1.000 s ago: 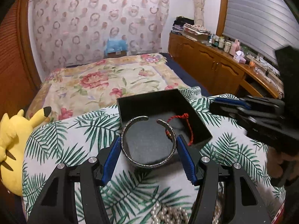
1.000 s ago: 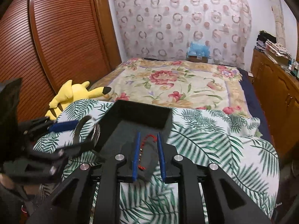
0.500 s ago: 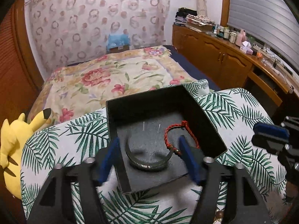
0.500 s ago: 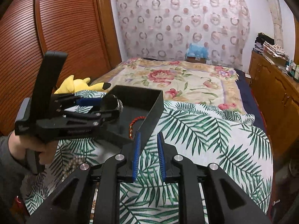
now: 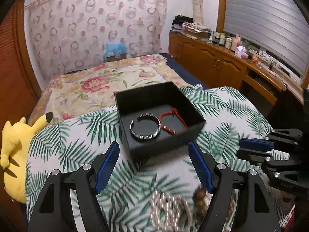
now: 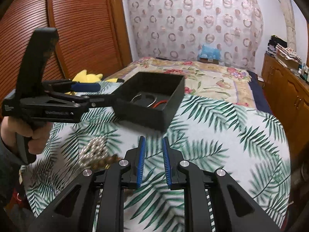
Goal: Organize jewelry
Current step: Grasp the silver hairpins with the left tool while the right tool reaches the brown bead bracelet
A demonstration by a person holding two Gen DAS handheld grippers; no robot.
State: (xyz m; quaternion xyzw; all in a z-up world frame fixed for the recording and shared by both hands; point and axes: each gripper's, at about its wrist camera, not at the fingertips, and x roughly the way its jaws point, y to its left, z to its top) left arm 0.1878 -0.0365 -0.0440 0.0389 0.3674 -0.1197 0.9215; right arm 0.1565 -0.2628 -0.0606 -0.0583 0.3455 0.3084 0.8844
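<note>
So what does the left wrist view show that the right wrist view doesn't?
Only the left view shows the cuff and red bracelet laid out in full side by side, plus the window blinds. Only the right view shows the wooden doors and the hand gripping the left tool. Both show the black box, the pearls, the leaf-print cover and the yellow plush.
</note>
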